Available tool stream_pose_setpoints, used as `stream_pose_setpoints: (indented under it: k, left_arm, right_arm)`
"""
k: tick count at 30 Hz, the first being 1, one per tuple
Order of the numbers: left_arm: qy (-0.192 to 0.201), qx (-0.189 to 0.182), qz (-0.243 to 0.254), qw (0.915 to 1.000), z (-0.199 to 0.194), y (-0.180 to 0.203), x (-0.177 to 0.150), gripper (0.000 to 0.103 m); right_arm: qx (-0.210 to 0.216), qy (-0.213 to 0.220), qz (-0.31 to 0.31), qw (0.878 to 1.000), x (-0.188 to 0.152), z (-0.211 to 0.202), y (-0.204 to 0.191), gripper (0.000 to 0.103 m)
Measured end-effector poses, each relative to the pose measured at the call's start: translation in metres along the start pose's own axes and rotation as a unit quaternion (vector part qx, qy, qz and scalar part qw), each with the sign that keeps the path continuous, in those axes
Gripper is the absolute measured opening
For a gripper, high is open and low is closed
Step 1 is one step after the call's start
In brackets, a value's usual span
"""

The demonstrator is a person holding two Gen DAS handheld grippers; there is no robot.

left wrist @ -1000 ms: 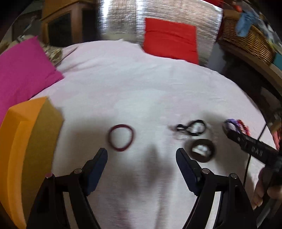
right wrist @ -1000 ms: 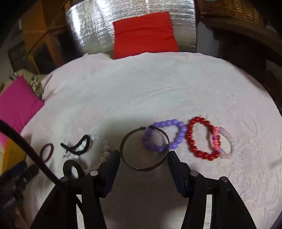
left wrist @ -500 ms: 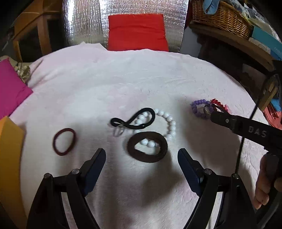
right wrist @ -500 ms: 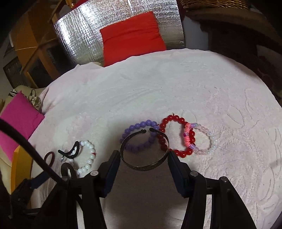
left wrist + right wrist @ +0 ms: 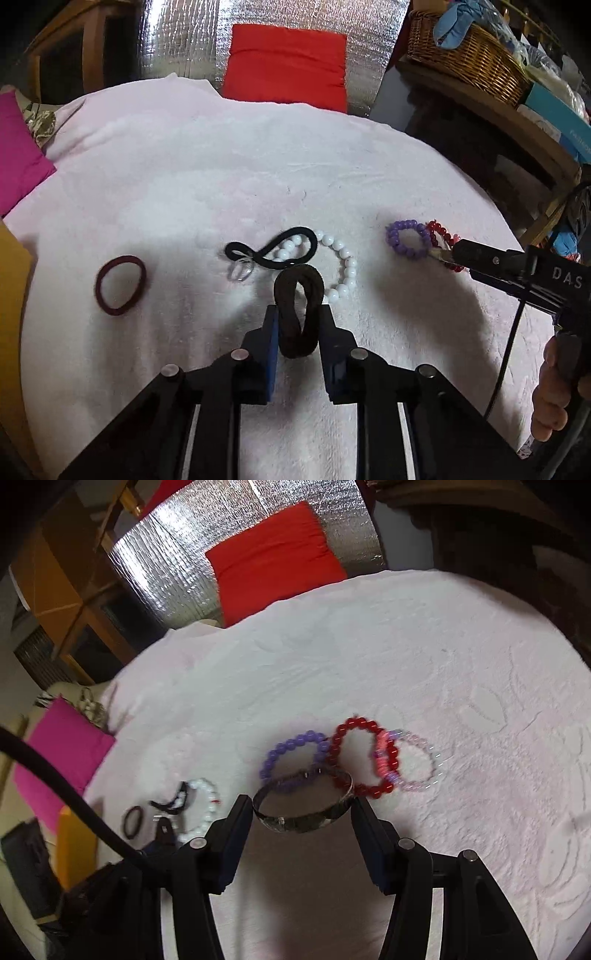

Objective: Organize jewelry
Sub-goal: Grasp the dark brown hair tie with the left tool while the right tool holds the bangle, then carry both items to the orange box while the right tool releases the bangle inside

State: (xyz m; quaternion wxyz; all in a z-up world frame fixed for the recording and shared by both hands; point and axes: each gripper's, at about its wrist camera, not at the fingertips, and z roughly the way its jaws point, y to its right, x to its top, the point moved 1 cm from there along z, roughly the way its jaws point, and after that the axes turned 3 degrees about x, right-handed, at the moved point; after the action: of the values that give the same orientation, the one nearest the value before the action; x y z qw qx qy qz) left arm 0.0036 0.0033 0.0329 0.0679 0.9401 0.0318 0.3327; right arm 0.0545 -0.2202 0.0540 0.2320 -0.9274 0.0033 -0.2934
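My left gripper (image 5: 297, 317) is shut on a dark brown hair tie (image 5: 298, 309), squeezed into a narrow loop over the pale pink cloth (image 5: 184, 177). Just beyond lie a white bead bracelet (image 5: 341, 266), a black twisted hair tie (image 5: 273, 247), a small clear ring (image 5: 241, 271) and a maroon hair tie (image 5: 120, 285). My right gripper (image 5: 302, 812) is shut on a metal cuff bangle (image 5: 303, 808) and holds it tilted above the cloth. Beyond it lie a purple bead bracelet (image 5: 291, 753), a red bead bracelet (image 5: 364, 757) and a pink-clear bracelet (image 5: 413, 764).
A red cushion (image 5: 286, 64) leans on silver foil at the back. A magenta cushion (image 5: 14, 155) and an orange box (image 5: 75, 843) are at the left. A wicker basket (image 5: 469, 62) stands on a shelf at the right.
My left gripper has closed on the dark brown hair tie, squeezing it narrow. My right gripper has lifted and tilted the metal bangle off the cloth.
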Motion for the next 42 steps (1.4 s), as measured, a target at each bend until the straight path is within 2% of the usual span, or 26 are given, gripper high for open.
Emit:
stream_pose_setpoints:
  k: [1, 2, 5, 10, 13, 14, 15, 17, 18, 19, 23, 26, 29, 31, 32, 33, 37, 42]
  left_arm:
    - [0.001, 0.001, -0.001, 1.0000, -0.002, -0.002, 0.001, 0.021]
    - [0.004, 0.004, -0.004, 1.0000, -0.006, -0.005, 0.001, 0.021]
    - [0.008, 0.017, -0.008, 0.9998, -0.015, -0.014, -0.003, 0.021]
    - [0.004, 0.028, -0.014, 0.9995, -0.020, -0.029, -0.007, 0.021]
    - [0.005, 0.030, -0.015, 0.9994, -0.022, -0.033, -0.007, 0.021]
    - [0.005, 0.030, -0.015, 0.9994, -0.023, -0.034, -0.007, 0.021]
    - [0.005, 0.031, -0.016, 0.9994, -0.024, -0.034, -0.007, 0.021]
    - [0.004, 0.031, -0.016, 0.9994, -0.024, -0.034, -0.006, 0.021]
    - [0.003, 0.032, -0.015, 0.9994, -0.023, -0.033, -0.006, 0.021]
    - [0.003, 0.032, -0.015, 0.9994, -0.022, -0.033, -0.005, 0.021]
    - [0.003, 0.032, -0.014, 0.9994, -0.022, -0.031, -0.005, 0.021]
    - [0.005, 0.033, -0.014, 0.9993, -0.022, -0.028, -0.005, 0.021]
    - [0.003, 0.032, -0.013, 0.9994, -0.022, -0.028, -0.006, 0.021]
    - [0.003, 0.035, -0.011, 0.9993, -0.022, -0.029, -0.006, 0.021]
    - [0.004, 0.035, -0.012, 0.9993, -0.023, -0.030, -0.006, 0.021]
    - [0.004, 0.036, -0.015, 0.9992, -0.024, -0.031, -0.006, 0.021]
    - [0.010, 0.043, -0.023, 0.9988, -0.028, -0.037, -0.004, 0.021]
    - [0.031, 0.052, -0.026, 0.9978, -0.044, -0.044, -0.001, 0.021]
  right_arm:
    - [0.014, -0.003, 0.005, 1.000, -0.001, -0.001, -0.002, 0.033]
    - [0.021, -0.009, 0.006, 1.000, -0.002, -0.001, -0.005, 0.025]
    - [0.038, -0.025, 0.017, 0.999, -0.007, 0.001, -0.010, 0.025]
    - [0.010, -0.009, 0.016, 1.000, -0.006, -0.004, -0.010, 0.025]
    - [0.019, -0.027, 0.041, 0.999, -0.005, 0.000, 0.003, 0.025]
    - [0.012, -0.040, 0.046, 0.998, -0.005, 0.002, 0.007, 0.026]
    - [-0.001, -0.056, 0.047, 0.997, -0.005, 0.004, 0.010, 0.033]
    - [-0.021, -0.074, 0.050, 0.996, -0.004, 0.006, 0.018, 0.051]
    - [-0.029, -0.078, 0.052, 0.995, -0.004, 0.006, 0.022, 0.068]
    - [-0.036, -0.080, 0.052, 0.995, -0.004, 0.005, 0.024, 0.072]
    - [-0.054, -0.066, 0.036, 0.996, -0.004, 0.004, 0.023, 0.072]
    - [-0.071, -0.078, -0.005, 0.994, -0.008, 0.020, 0.002, 0.072]
    - [-0.114, -0.075, -0.058, 0.989, -0.013, 0.037, -0.016, 0.072]
    - [-0.157, -0.058, -0.093, 0.982, -0.017, 0.048, -0.023, 0.071]
    - [-0.163, -0.052, -0.099, 0.980, -0.019, 0.049, -0.026, 0.070]
    - [-0.167, -0.047, -0.101, 0.980, -0.020, 0.049, -0.027, 0.064]
    - [-0.161, -0.046, -0.095, 0.981, -0.023, 0.047, -0.030, 0.064]
    - [-0.123, -0.048, -0.064, 0.989, -0.026, 0.037, -0.022, 0.064]
